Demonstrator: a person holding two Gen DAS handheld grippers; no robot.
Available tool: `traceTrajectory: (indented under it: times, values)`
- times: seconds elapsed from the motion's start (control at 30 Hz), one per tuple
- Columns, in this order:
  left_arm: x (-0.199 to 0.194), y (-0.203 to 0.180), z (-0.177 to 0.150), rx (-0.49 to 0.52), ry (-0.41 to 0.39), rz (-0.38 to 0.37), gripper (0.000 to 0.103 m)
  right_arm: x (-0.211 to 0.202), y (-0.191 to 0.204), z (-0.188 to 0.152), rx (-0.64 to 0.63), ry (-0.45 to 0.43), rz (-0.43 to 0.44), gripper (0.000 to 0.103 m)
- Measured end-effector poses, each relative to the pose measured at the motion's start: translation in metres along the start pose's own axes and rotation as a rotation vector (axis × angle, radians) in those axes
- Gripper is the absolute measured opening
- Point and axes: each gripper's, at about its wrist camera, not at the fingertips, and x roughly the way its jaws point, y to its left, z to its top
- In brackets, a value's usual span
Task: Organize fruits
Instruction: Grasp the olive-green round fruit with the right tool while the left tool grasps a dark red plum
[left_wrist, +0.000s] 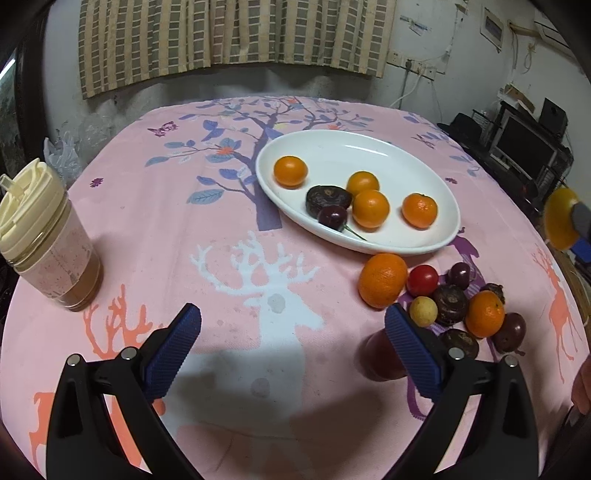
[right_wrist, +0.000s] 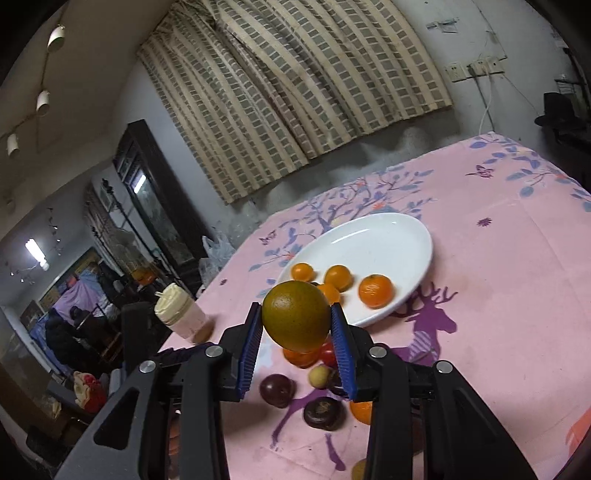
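Note:
A white oval plate (left_wrist: 436, 236) on the pink tablecloth holds several small oranges (left_wrist: 290, 171), a dark fruit (left_wrist: 328, 198) and a cherry (left_wrist: 332, 217). Near its front edge lies a pile of loose fruit: a large orange (left_wrist: 382, 280), a red tomato (left_wrist: 422, 280), a yellow fruit (left_wrist: 423, 311) and dark fruits (left_wrist: 449, 304). My left gripper (left_wrist: 291, 325) is open and empty, low over the cloth left of the pile. My right gripper (right_wrist: 297, 325) is shut on a greenish-orange fruit (right_wrist: 295, 315), held above the pile (right_wrist: 277, 389), short of the plate (right_wrist: 413, 273). That fruit also shows at the right edge of the left wrist view (left_wrist: 561, 218).
A jar with a cream lid (left_wrist: 44, 236) stands on the table's left side; it also shows in the right wrist view (right_wrist: 181, 310). A curtain (left_wrist: 229, 37) hangs behind the table. A desk with a monitor (left_wrist: 524, 144) stands at the right.

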Motion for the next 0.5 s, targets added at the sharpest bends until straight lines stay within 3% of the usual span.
traceTrajectory:
  times: [0.3, 0.43, 0.5]
  values:
    - [-0.001, -0.028, -0.013, 0.165, 0.035, -0.163, 0.097, 0.001, -0.001, -0.004, -0.023, -0.013, -0.055, 0.037]
    - [0.008, -0.050, -0.021, 0.234, 0.077, -0.225, 0.073, -0.001, 0.000, -0.005, -0.026, -0.016, -0.068, 0.037]
    - [0.011, -0.058, -0.025, 0.271, 0.086, -0.214, 0.068, -0.001, 0.000, -0.005, -0.028, -0.017, -0.068, 0.037]
